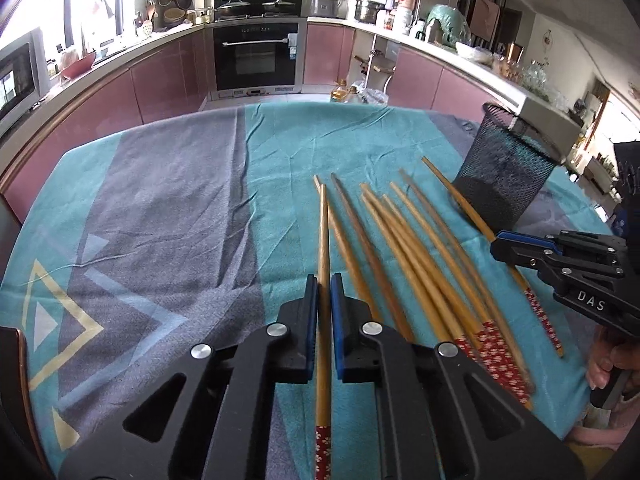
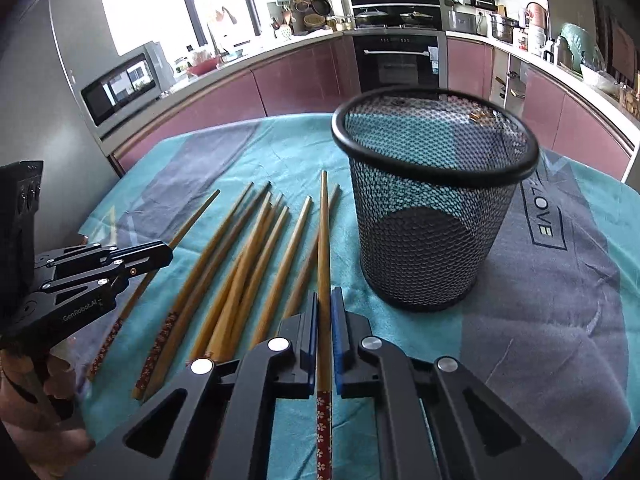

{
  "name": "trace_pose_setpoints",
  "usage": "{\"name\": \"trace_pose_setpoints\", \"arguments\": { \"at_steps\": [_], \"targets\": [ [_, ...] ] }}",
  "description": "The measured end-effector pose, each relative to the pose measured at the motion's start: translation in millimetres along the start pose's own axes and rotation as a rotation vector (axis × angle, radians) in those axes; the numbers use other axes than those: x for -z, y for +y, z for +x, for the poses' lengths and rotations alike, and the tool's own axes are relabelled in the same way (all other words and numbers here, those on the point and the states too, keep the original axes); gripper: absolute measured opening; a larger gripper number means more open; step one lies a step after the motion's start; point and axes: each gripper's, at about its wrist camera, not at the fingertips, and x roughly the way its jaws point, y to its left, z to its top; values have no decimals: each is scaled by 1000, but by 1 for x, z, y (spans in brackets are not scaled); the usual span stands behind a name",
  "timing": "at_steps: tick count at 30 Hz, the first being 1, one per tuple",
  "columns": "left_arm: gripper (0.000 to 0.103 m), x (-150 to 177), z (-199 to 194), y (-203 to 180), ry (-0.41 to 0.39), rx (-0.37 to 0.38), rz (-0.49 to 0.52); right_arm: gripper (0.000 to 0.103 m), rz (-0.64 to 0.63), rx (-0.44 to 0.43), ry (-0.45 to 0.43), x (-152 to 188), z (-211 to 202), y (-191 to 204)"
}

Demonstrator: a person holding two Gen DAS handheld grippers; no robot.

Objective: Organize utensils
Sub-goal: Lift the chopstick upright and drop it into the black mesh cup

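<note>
Left of the mesh basket (image 2: 436,208) loose chopsticks (image 2: 240,264) crowd the tablecloth (image 2: 560,320); right of it lies open cloth.

A table is wearing a teal and grey patterned cloth (image 1: 160,208), creased in places. A black mesh cup (image 2: 434,216) is standing upright on it. Just left of the cup, wooden chopsticks (image 2: 256,264) are lying fanned out, red-patterned ends nearest me.

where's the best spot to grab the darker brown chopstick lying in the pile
Grip the darker brown chopstick on its bare upper shaft near the tapered tip, coming from above with jaws across it. There it lies apart from its neighbours on the cloth; lower down the sticks crowd and overlap.
</note>
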Motion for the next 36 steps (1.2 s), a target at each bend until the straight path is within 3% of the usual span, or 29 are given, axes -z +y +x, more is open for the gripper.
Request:
{"name": "trace_pose_setpoints", "arguments": {
  "at_steps": [9,18,36],
  "targets": [
    [7,-21,-46,-15,-81,130,36,6,1,-99,-111,-7,-48,-2],
    [7,-31,-102,-21,-188,241,67,6,2,-94,-226,-21,-90,-17],
    [7,-126,-148,-66,-405,378,85,6,-18,-67,-446,-85,-139,-44]
  ]
}}
